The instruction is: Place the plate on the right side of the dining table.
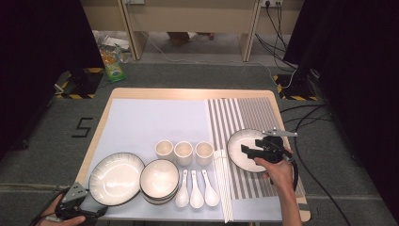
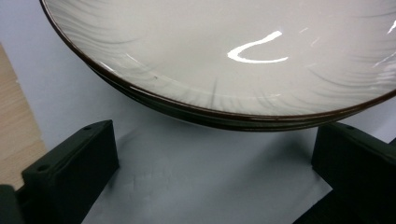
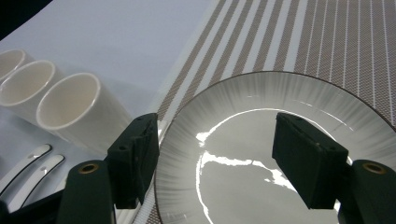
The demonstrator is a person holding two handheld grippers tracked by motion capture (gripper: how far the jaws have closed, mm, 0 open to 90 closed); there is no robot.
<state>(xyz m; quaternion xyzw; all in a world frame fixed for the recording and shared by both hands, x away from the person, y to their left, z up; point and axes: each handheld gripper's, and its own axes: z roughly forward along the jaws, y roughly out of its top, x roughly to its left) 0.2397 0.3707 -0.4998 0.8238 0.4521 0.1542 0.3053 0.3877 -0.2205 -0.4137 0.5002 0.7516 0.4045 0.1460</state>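
Right tongs (image 3: 215, 158) hang with jaws apart over a plate (image 1: 244, 149) on the striped mat (image 1: 254, 113) at the desk's right side, pads clear of the rim and nothing between them. Left tongs (image 2: 210, 177), jaws wide and gripping nothing, sit at the near left corner facing the edge of a plate stack (image 2: 224, 60) on the blue mat (image 1: 155, 117). Three cups (image 1: 184, 152), three spoons (image 1: 196, 189) and chopsticks (image 1: 223, 186) crowd the middle; the mats' far halves lie bare.
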